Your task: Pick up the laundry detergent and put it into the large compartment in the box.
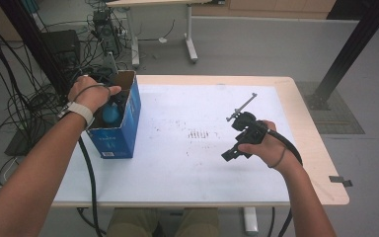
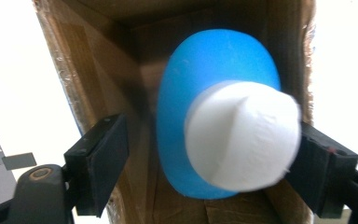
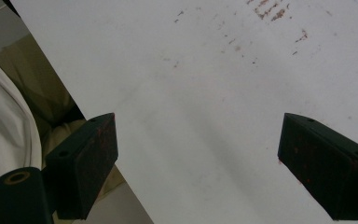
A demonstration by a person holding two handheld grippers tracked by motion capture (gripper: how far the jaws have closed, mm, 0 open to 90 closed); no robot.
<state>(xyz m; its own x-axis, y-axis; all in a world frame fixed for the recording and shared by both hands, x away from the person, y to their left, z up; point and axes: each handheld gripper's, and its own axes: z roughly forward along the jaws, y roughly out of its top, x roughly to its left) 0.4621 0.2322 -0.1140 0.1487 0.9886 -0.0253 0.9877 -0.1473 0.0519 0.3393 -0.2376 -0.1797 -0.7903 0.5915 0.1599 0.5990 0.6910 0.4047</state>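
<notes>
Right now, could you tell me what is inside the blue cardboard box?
A blue and white object sits inside the box, between the left tool's open jaws. The box floor beneath it is covered.

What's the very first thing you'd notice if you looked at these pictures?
The bright blue and white rounded object jumps out first: it sits inside the blue cardboard box at the table's left edge, between the jaws of the left gripper, with a clear gap on one side. Next comes the right gripper, held open over the bare white table, which is speckled with small reddish-brown marks near its middle.
</notes>
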